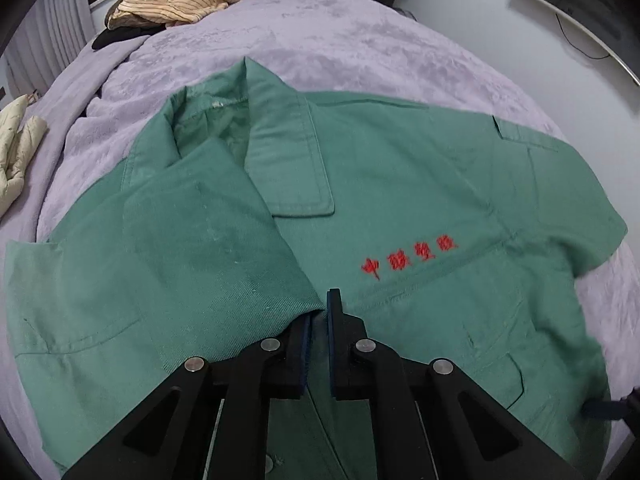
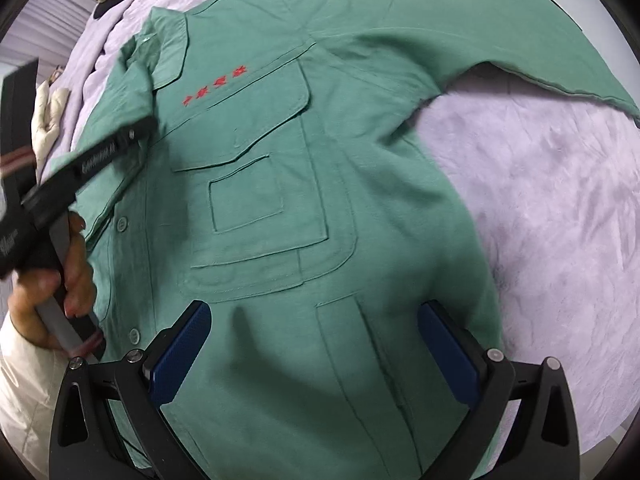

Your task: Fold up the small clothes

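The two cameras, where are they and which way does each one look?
Left wrist: sits on the left gripper, looking along its fingers, pinched on the green shirt, up the purple blanket.
Right wrist: sits on the right gripper, open above the shirt's chest pocket; the left hand shows at the left edge.
Shared: the shirt, its red lettering, the blanket.
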Demonstrator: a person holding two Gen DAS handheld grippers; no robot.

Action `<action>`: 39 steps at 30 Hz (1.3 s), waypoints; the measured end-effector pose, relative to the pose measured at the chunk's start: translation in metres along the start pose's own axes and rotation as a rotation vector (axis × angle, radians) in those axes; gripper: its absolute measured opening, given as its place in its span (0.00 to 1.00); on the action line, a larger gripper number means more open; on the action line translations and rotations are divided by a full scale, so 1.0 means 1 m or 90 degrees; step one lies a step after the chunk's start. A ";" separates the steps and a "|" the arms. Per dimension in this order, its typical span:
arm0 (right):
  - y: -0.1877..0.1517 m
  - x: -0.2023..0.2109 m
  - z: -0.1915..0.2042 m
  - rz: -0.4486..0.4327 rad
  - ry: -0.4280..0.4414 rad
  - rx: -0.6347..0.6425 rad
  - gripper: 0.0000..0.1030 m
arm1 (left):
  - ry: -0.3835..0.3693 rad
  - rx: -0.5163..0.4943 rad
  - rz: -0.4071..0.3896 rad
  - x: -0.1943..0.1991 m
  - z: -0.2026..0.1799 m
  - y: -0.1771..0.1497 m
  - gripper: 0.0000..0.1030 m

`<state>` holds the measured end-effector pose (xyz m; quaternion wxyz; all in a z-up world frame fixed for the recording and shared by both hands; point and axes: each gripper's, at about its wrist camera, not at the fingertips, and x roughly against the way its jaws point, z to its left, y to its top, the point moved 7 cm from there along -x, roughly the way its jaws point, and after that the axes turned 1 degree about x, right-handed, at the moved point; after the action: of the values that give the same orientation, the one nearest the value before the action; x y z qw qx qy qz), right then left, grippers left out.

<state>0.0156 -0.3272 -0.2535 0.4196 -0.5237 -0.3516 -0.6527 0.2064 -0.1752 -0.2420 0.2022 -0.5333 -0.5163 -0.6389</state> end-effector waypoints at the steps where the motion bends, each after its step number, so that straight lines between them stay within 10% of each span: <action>1: 0.002 0.000 0.000 -0.004 -0.002 0.001 1.00 | -0.021 0.002 0.020 -0.002 -0.001 -0.005 0.46; 2: 0.005 0.001 0.003 -0.009 -0.006 0.005 1.00 | -0.032 0.008 0.027 0.000 -0.001 -0.010 0.81; 3: 0.010 0.001 0.006 -0.017 -0.012 0.010 1.00 | -0.023 0.010 0.015 0.009 0.003 -0.014 0.93; 11: 0.070 0.002 0.104 -0.129 -0.051 0.216 1.00 | 0.097 0.063 -0.036 0.095 0.091 -0.052 0.93; 16: 0.081 -0.027 0.186 -0.194 -0.120 0.439 1.00 | 0.237 0.111 0.053 0.098 0.171 -0.118 0.93; 21: 0.108 -0.064 0.215 -0.226 -0.209 0.486 0.92 | 0.296 0.120 0.090 0.081 0.205 -0.146 0.93; 22: 0.114 -0.066 0.218 -0.227 -0.204 0.478 0.79 | 0.305 0.135 0.078 0.080 0.211 -0.144 0.93; 23: 0.117 -0.066 0.218 -0.223 -0.174 0.465 0.20 | 0.316 0.150 0.065 0.079 0.218 -0.142 0.93; 24: 0.122 -0.063 0.217 -0.208 -0.125 0.427 0.04 | 0.330 0.166 0.059 0.078 0.225 -0.142 0.93; 29: 0.137 -0.027 0.156 -0.229 0.087 0.106 0.03 | 0.332 0.228 0.055 0.080 0.251 -0.149 0.93; 35: 0.108 -0.065 0.075 -0.129 0.294 -0.243 0.04 | 0.310 0.246 0.066 0.072 0.263 -0.150 0.93; 39: 0.103 -0.068 0.072 -0.133 0.315 -0.292 0.30 | 0.303 0.256 0.067 0.073 0.264 -0.151 0.93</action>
<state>0.1446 -0.2918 -0.3036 0.2949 -0.3913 -0.1351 -0.8612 0.1840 0.1350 -0.2711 0.4514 -0.3440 -0.5425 -0.6194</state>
